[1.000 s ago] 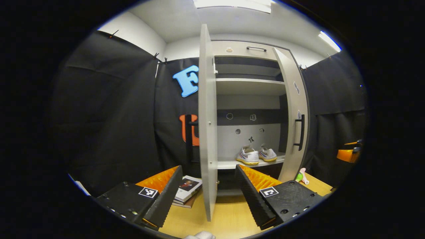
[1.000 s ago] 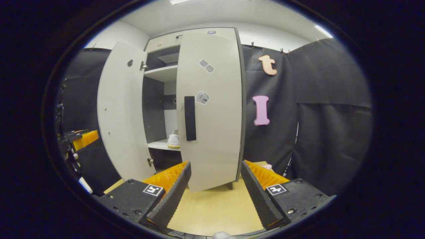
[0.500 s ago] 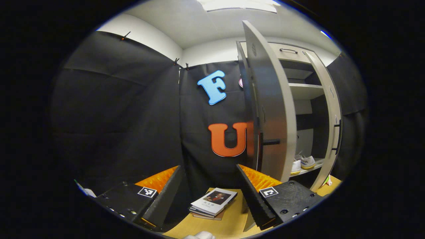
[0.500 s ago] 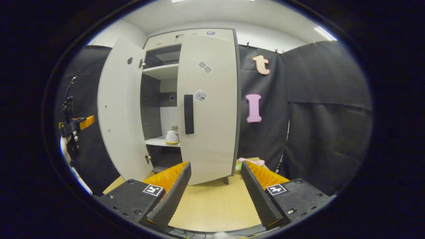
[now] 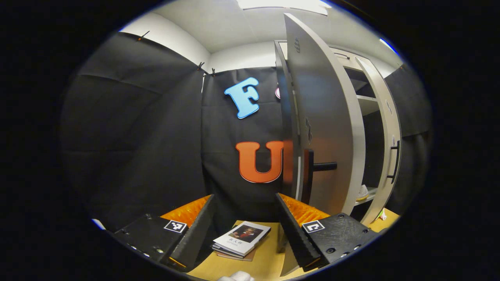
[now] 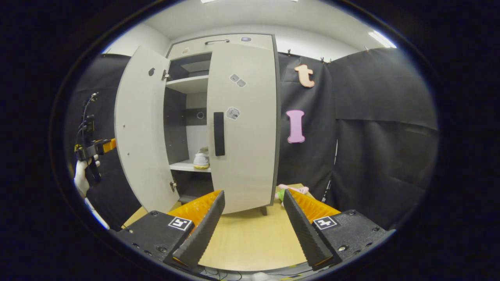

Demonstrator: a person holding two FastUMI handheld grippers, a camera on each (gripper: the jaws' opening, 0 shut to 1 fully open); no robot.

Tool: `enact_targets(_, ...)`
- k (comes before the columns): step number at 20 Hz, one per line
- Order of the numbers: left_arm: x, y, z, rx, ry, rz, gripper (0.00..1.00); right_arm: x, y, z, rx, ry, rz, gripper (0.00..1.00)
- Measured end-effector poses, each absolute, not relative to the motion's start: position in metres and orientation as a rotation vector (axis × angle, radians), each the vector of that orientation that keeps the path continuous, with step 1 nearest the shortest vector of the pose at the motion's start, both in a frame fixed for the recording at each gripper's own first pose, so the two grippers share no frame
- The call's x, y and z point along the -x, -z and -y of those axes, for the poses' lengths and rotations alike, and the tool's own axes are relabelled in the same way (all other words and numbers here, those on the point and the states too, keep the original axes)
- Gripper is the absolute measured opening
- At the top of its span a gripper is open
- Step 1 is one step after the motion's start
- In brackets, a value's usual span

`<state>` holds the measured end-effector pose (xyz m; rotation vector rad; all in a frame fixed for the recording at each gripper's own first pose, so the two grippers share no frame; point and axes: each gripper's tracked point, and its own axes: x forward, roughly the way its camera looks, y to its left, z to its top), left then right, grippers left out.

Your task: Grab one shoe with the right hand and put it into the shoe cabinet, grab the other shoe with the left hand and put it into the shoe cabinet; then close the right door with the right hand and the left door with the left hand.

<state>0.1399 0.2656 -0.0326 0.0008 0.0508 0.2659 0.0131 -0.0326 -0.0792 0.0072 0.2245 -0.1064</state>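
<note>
In the left gripper view most of the shoe cabinet (image 5: 361, 97) is hidden behind the left door (image 5: 324, 117), which stands swung out toward the camera; of the shoes, just the toe of one shoe (image 5: 362, 192) peeks out on the lower shelf in the narrow slot between that door and the right door (image 5: 384, 156). The right gripper view looks into the cabinet (image 6: 218, 41) from the other side: the right door (image 6: 242, 156) sits nearly closed and covers much of the interior, the left door (image 6: 140, 132) hangs wide open, and between them one white shoe (image 6: 201, 160) shows on the shelf — whether the second shoe sits beside it cannot be told from here. The left gripper (image 5: 244, 230) is spread wide with nothing between its fingers, hovering over a small stack of books (image 5: 241, 244) on the wooden floor (image 5: 269, 261), close beside the left door's black handle (image 5: 312, 171). The right gripper (image 6: 254, 228) is likewise spread and empty above the wooden floor (image 6: 254, 242), well apart from the right door and its black handle (image 6: 219, 134). At the far left of the right gripper view, a gloved hand (image 6: 83, 177) holds the other gripper behind the open left door. A small pink and green toy (image 6: 287, 191) lies by the cabinet's right foot, partly hidden by the finger in front of it.
</note>
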Motion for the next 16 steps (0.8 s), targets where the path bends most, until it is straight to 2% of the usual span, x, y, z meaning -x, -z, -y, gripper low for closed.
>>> enact_targets(2, -0.138, 0.029, -0.261, -0.02, -0.267, -0.047, 0.91, -0.012, 0.08, 0.035, -0.013, 0.103, -0.226, 0.98)
enact_targets(5, -0.14, 0.029, -0.235, -0.003, -0.233, -0.05, 0.9, -0.01, 0.082, 0.042, -0.021, 0.096, -0.229, 0.98)
enact_targets(6, -0.141, 0.028, -0.225, -0.007, -0.222, -0.049, 0.91, -0.01, 0.083, 0.046, -0.021, 0.094, -0.23, 0.94)
enact_targets(10, -0.152, 0.028, -0.177, -0.002, -0.161, -0.046, 0.91, -0.012, 0.079, 0.069, -0.027, 0.084, -0.228, 0.94)
enact_targets(12, -0.159, 0.028, -0.152, 0.012, -0.137, -0.052, 0.9, -0.014, 0.078, 0.078, -0.039, 0.069, -0.227, 0.98)
enact_targets(13, -0.166, 0.026, -0.14, 0.008, -0.126, -0.05, 0.9, -0.015, 0.076, 0.084, -0.041, 0.063, -0.223, 0.94)
enact_targets(15, -0.182, 0.024, -0.117, -0.008, -0.115, -0.044, 0.9, -0.019, 0.074, 0.094, -0.039, 0.054, -0.222, 0.94)
enact_targets(16, -0.191, 0.026, -0.107, -0.014, -0.104, -0.051, 0.81, -0.021, 0.072, 0.098, -0.036, 0.046, -0.219, 0.94)
